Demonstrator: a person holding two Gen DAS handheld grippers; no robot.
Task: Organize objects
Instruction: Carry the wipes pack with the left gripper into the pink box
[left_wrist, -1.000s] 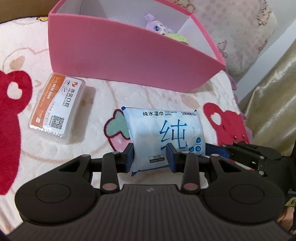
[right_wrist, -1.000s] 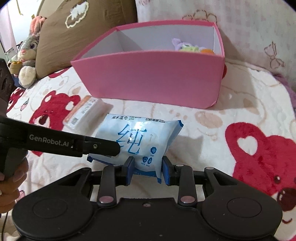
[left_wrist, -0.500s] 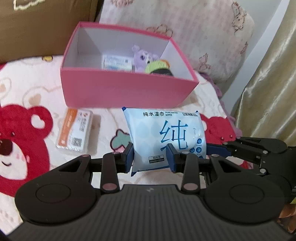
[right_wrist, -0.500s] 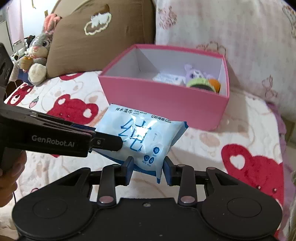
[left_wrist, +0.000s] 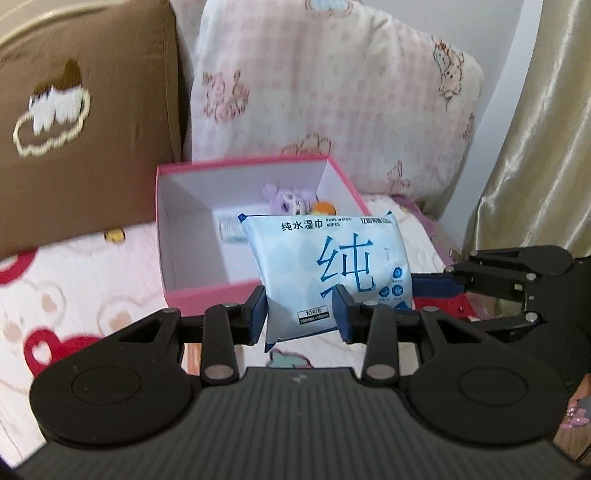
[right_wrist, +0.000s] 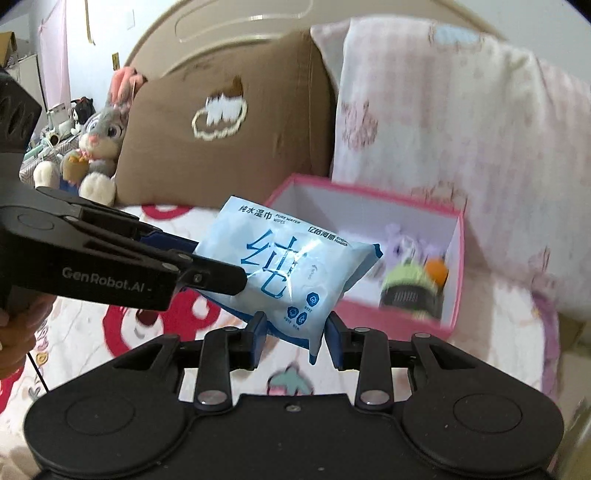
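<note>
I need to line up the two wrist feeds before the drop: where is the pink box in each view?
Left wrist: the pink box sits centre-left, partly behind the wet wipes pack.
Right wrist: the pink box sits right of centre, beyond and right of the pack.
Shared landmark: the brown cloud-embroidered pillow, behind and left of the box.

Left wrist view looks forward and down along its fingers, close on the wipes pack (left_wrist: 332, 266). Right wrist view faces the same pack from its other end. Both share the pink box (left_wrist: 207, 295) behind.
</note>
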